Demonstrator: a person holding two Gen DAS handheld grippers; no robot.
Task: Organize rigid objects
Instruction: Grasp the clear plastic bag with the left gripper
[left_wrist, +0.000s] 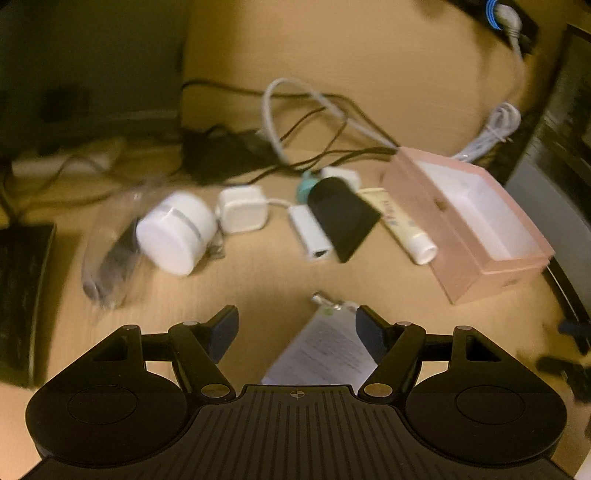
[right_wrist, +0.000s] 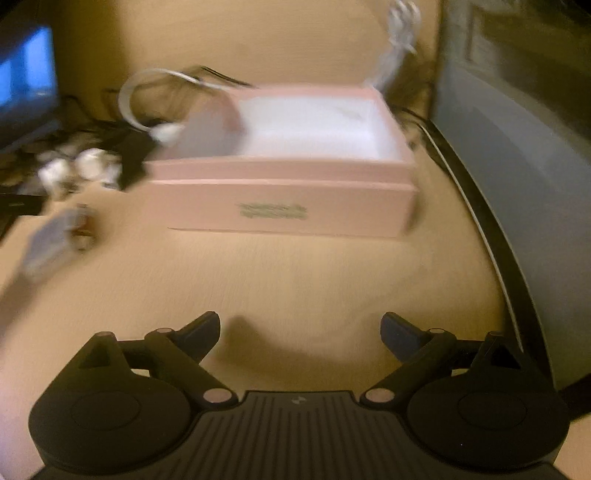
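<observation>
— Where is the pink box (left_wrist: 476, 236)?

— On the table (left_wrist: 258, 288), at the right end of the clutter, open side up with a white lining. In the right wrist view the pink box (right_wrist: 284, 199) sits straight ahead with a small printed label on its near wall. I cannot make out anything lying inside it.

— And the loose things?

— A row to its left: a cream tube (left_wrist: 404, 229) just beside the box wall, a flat black piece (left_wrist: 343, 218) overlapping a white adapter (left_wrist: 310, 234), a white charger cube (left_wrist: 242, 208), then a white round jar (left_wrist: 177, 232) tipped on its side, and a clear wrapped item (left_wrist: 110, 258) farthest left. Cables (left_wrist: 314, 122) tangle behind them.

— The claws?

— The left claw (left_wrist: 296, 332) is spread wide above a printed paper tag (left_wrist: 325, 350), not touching it as far as the blur allows. The right claw (right_wrist: 300, 334) is also spread, empty, over bare table (right_wrist: 295, 280) well short of the box.
</observation>
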